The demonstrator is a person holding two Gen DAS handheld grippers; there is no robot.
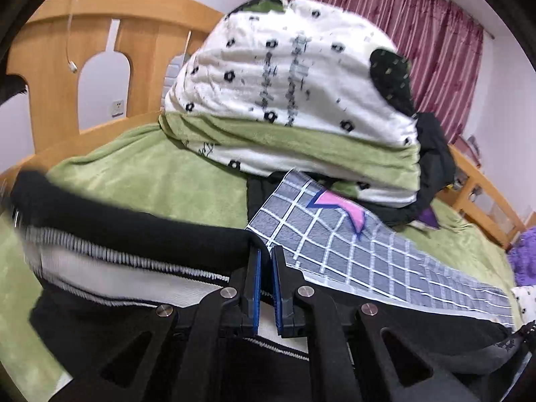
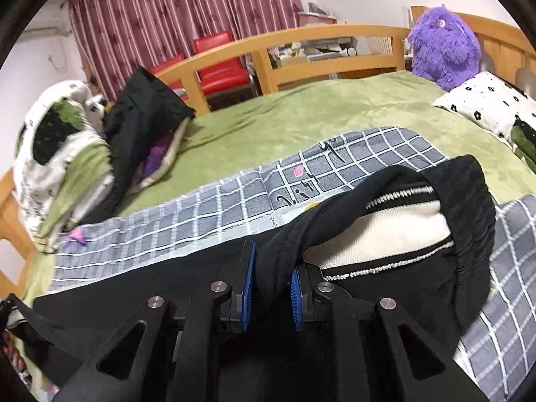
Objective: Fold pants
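We are holding the black pants [image 1: 140,231] by their waistband, which is filling the lower half of both wrist views with its white ribbed lining showing. We are seeing them raised over a grey checked sheet [image 1: 335,244] that is lying across the green bedcover [image 2: 301,117].

In the left view, a rolled white-and-green quilt [image 1: 284,100] is sitting at upper centre, just behind the sheet, with the wooden headboard [image 1: 50,67] at upper left. In the right view, a dark jacket [image 2: 144,120] is lying at centre left, a purple plush toy [image 2: 442,50] is sitting at upper right, and a flowered pillow [image 2: 489,104] is lying below it.

The left gripper [image 1: 267,288] is clamping the band's edge at lower centre, pads nearly meeting. The right gripper [image 2: 273,288] is pinching a thick bunch of black band between its blue pads.
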